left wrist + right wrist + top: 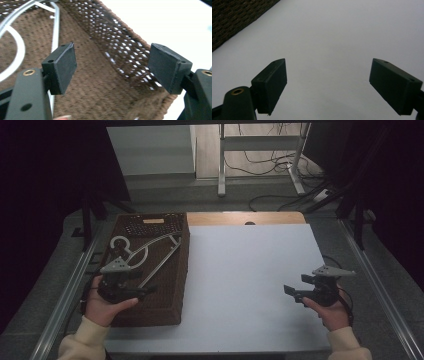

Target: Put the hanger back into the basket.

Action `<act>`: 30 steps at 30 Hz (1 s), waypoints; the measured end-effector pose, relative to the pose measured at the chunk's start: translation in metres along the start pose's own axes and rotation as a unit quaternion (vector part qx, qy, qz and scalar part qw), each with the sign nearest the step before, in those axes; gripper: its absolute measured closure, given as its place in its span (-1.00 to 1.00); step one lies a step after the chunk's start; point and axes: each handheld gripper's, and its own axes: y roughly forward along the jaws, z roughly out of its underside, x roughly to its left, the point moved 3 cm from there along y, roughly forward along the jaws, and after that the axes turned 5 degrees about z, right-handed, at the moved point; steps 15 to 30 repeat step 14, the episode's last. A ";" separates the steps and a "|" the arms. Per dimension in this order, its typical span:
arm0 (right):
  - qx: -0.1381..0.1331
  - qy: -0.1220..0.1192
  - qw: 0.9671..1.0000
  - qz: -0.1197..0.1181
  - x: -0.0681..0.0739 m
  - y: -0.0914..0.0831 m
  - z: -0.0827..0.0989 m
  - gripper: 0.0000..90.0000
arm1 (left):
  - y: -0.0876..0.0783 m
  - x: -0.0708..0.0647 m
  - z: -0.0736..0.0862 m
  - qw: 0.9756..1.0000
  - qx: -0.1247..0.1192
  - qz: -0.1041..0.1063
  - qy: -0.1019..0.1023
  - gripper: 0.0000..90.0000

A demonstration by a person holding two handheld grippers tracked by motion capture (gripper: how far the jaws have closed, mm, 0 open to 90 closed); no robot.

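A brown woven basket (183, 270) stands on the left side of the white table (250, 270). A white clothes hanger (145, 252) lies flat inside it, hook toward the far left corner. My left gripper (145, 291) hovers over the basket's near half, jaws open and empty. In the left gripper view, that gripper (112, 67) looks along the basket floor (100, 87), with the hanger's arm (56, 32) off to the left of the pads. My right gripper (292, 294) is held above the table's right side, open and holding nothing. In the right gripper view, the right gripper (328, 85) faces the bare tabletop.
The basket's corner (234, 17) shows at the top left of the right gripper view. A wooden strip (245, 218) runs along the table's far edge. Metal rails (65, 295) flank the table. Cables and a desk frame (222, 165) lie on the floor beyond.
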 end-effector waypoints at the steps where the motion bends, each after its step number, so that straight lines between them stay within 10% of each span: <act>1: 0.000 0.000 1.000 0.000 0.000 0.000 0.000 -0.68 | 0.001 -0.002 0.002 1.000 -0.004 0.006 -0.002 -0.48; 30: 0.002 -0.005 1.000 -0.003 -0.001 -0.001 0.002 -0.69 | 0.006 -0.004 0.005 1.000 -0.001 0.007 -0.002 -0.51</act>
